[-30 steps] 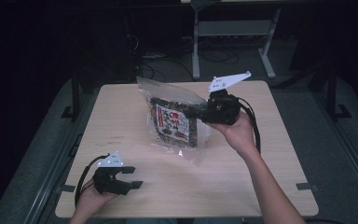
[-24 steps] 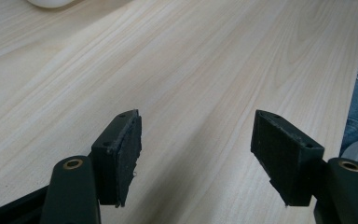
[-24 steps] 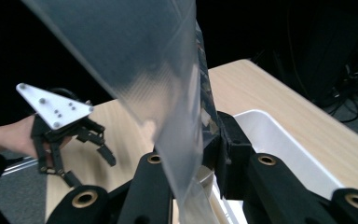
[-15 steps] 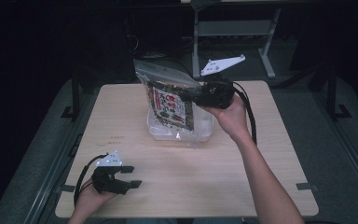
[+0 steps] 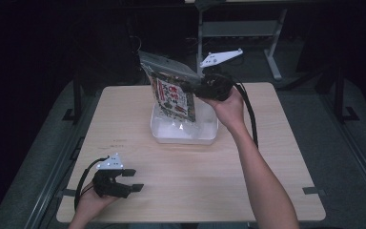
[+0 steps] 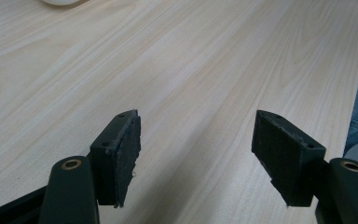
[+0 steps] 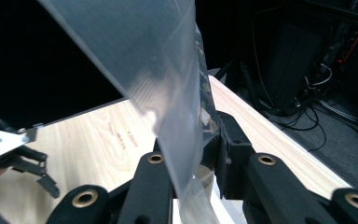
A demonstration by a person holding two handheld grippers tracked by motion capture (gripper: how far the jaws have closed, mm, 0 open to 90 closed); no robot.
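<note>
A clear plastic zip bag (image 5: 158, 67) with a red, white and dark printed snack packet (image 5: 172, 98) inside hangs upright over the far middle of the table. My right gripper (image 5: 190, 87) is shut on the bag's upper right edge. In the right gripper view the clear film (image 7: 158, 70) runs down between the jaws of the right gripper (image 7: 200, 149). Below the packet a pale translucent tray-like shape (image 5: 205, 133) rests on the table; I cannot tell whether it is part of the bag. My left gripper (image 5: 132, 180) rests open at the front left, and the left gripper (image 6: 196, 154) has bare wood between its pads.
The light wooden table (image 5: 267, 157) has open room at its right and middle front. A white rounded edge (image 6: 60, 1) shows at the top of the left gripper view. Dark floor, cables and a metal frame (image 5: 276, 47) lie beyond the far edge.
The right gripper has raised the bag from lying slanted on the table to hanging upright, moving up and toward the far side. The left gripper has stayed where it was.
</note>
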